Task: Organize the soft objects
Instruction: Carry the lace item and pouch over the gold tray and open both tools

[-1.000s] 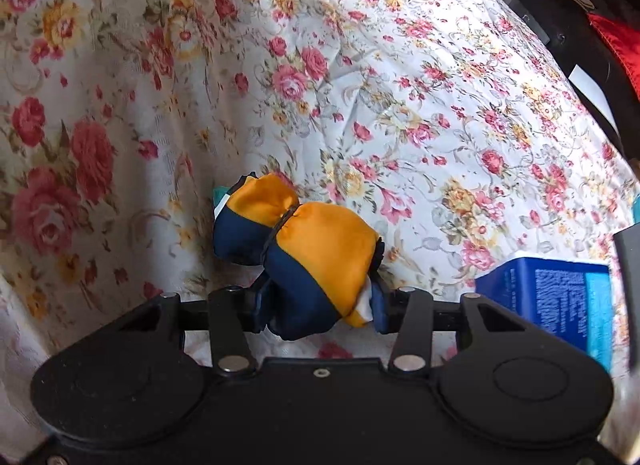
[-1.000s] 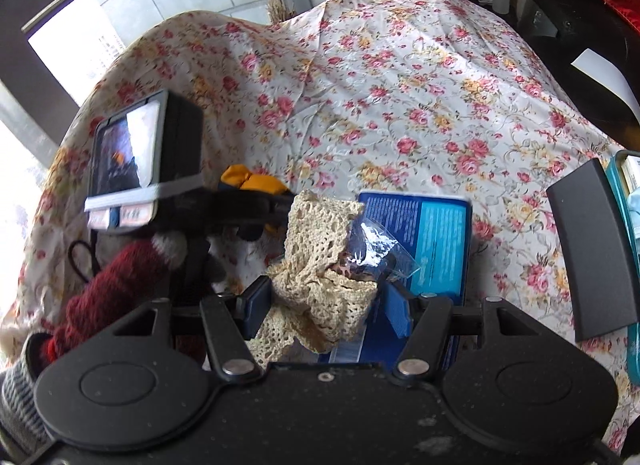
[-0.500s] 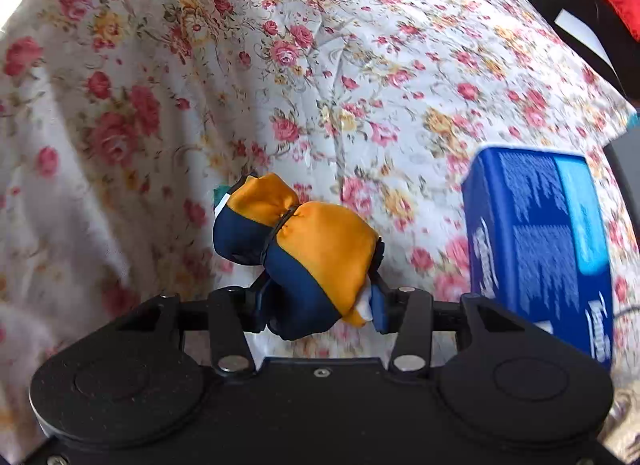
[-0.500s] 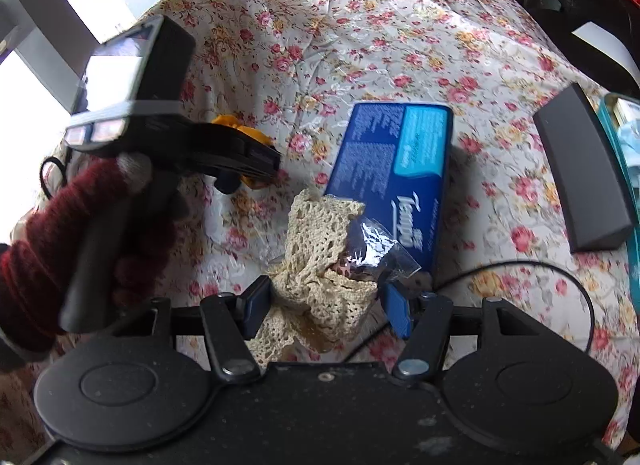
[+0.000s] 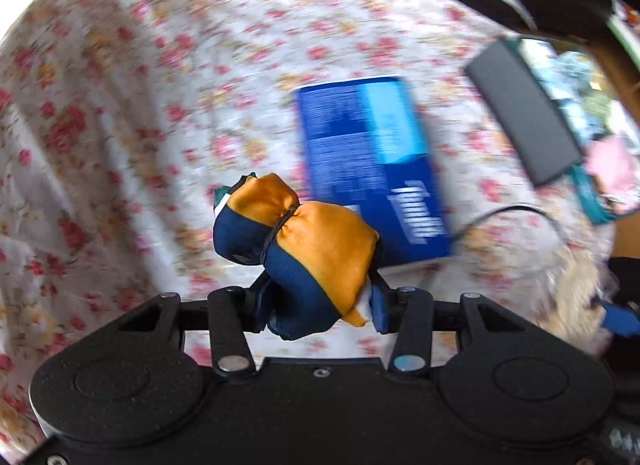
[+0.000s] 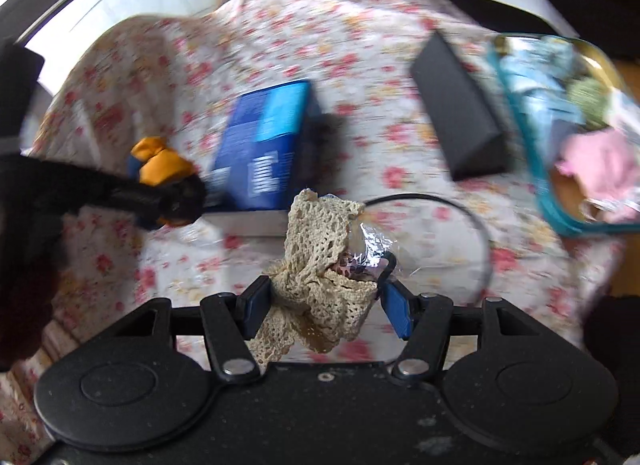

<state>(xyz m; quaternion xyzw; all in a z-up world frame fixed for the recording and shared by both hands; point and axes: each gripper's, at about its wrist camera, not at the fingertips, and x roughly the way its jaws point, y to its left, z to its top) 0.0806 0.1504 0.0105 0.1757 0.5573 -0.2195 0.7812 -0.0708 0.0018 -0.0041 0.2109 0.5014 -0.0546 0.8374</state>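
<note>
1. Left tool: pads pinching the orange-and-navy fabric bundle at its lower end. The bundle is off the desk, tied at the waist, its top lobe sticking out past the pads.
2. Right tool: pads pressed on the cream crochet lace piece. A crinkly clear wrapper is caught against the right-hand pad with it. The lace is bunched and also off the desk.
3. Below both: desk under a floral cloth. A blue tissue pack lies flat mid-desk, a dark grey flat case beyond it, and a thin black cable loop on the cloth.
4. Far right edge: teal-rimmed tray that already has soft things in it; pink, green and pale blue fabric are visible. I read that as the drop point.
5. Step in hand, my read: transport. Both items are gripped and both views are heavily motion-blurred, so I'm mid-carry toward the tray side.
6. Next move needs: keep both pinches firm until each tool is over the tray interior, not its rim, then release one at a time.
7. Watch: the lace hangs low and could snag the cable loop. The wrapper may drop with the lace. The two tools are near each other, so stagger the approach.
</note>
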